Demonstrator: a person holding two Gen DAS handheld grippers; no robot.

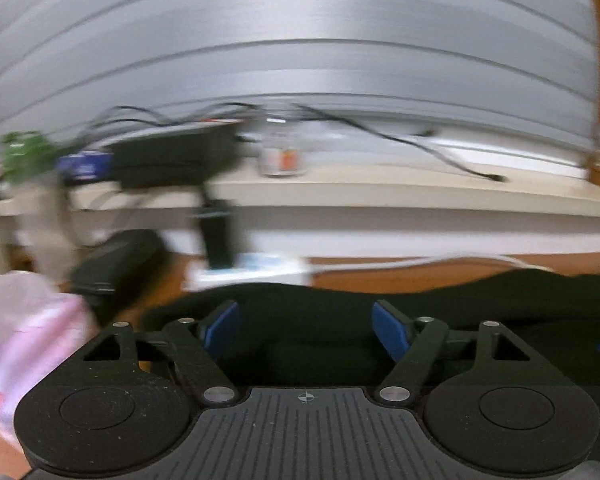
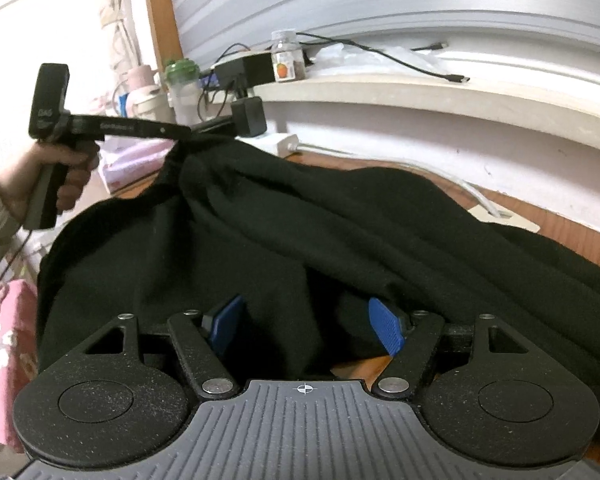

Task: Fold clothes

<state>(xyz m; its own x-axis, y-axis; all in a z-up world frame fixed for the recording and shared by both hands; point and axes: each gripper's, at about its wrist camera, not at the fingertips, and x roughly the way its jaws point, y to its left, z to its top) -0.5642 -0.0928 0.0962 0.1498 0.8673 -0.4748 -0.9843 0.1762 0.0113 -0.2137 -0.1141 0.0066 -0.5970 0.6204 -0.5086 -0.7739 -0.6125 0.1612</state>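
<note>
RISK: the bunched black knit garment [image 2: 300,220] could slump off its fold, since the left gripper [image 1: 305,330] had jaws spread with nothing pinched, and the right gripper [image 2: 306,330] hung spread over cloth | PLACE: garment heaped on orange-brown wooden bench [image 2: 572,220] | ROOM: cluttered white sill [image 2: 420,92], grey shutter.

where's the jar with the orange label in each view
Left wrist: jar, blurred, on the ledge left of centre, right of the black box.
Right wrist: jar on the ledge near top centre, right of the same box.
Shared landmark: the black cable trailing right along the ledge.
</note>
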